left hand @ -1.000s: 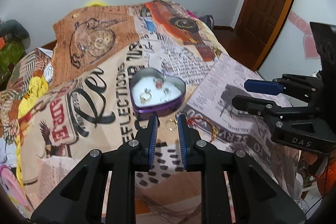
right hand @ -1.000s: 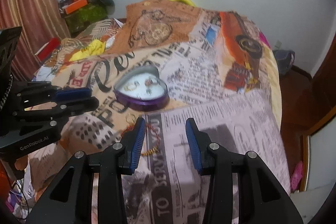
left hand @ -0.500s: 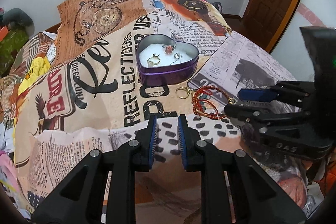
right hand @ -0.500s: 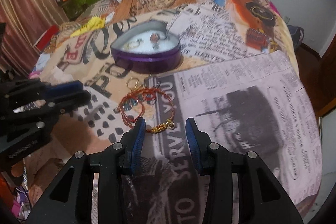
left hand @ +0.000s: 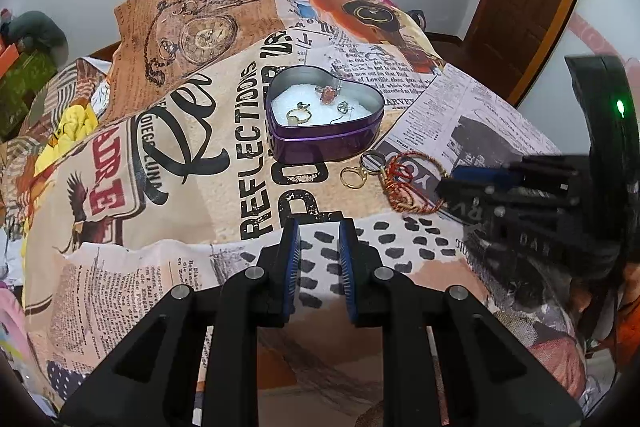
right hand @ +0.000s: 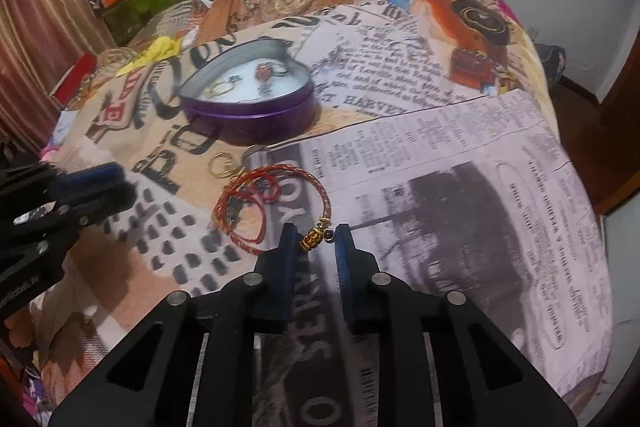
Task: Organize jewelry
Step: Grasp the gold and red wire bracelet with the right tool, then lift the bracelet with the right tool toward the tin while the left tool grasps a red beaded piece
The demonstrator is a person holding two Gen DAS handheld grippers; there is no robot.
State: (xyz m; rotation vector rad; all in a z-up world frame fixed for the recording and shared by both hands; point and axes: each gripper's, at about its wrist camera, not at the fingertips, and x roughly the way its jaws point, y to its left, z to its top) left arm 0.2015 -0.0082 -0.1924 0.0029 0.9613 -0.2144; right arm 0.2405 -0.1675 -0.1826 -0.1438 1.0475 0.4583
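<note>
While my right tongs [right hand: 313, 241] straddle the gold-beaded clasp of the red braided cord bracelet [right hand: 276, 203] with a gap remaining, I can't tell contact. My left tongs [left hand: 318, 241] gape empty, the purple heart-shaped tin [left hand: 324, 131] beyond them, its rings blurred.

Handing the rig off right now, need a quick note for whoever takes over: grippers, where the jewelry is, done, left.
Left gripper: open, empty, hovering over the bedspread short of the tin.
Right gripper: open, jaws either side of the gold bead on the red bracelet; not closed on it.
Heart tin: open, with three rings on its white lining.
Done: those three are in.
Left: red bracelet, plus a gold ring and a silver ring lying in front of the tin.
Next, probably: close right on the bead and carry it to the tin.
</note>
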